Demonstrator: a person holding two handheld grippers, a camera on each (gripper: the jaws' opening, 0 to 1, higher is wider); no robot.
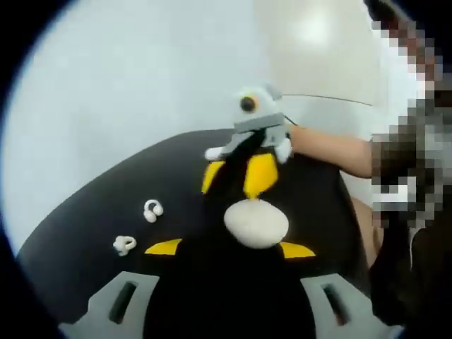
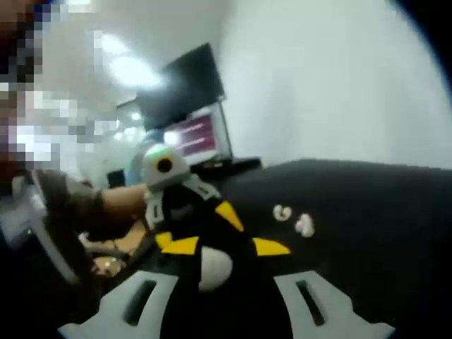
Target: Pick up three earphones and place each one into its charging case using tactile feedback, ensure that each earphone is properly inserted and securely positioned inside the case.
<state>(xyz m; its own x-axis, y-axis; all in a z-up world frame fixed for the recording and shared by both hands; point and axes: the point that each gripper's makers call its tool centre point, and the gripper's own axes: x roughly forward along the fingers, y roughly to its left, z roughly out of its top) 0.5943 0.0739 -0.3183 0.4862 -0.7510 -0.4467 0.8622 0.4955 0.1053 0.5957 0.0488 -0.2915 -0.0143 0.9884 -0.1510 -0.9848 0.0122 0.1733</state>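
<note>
Case [image 1: 256,222] | white, smooth, slippery, centre frame on black worktop [image 1: 85,219] | two light earphones [image 1: 152,210] lower left; pinch their stiff loops | your left tongs [image 1: 226,300] released, right tongs [image 2: 215,300] released too

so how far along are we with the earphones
Nothing visibly finished. The left claw and right claw meet at the white charging case; whether an earphone is inside is hidden. Two white earphones lie loose on the black table, left to pick.
</note>
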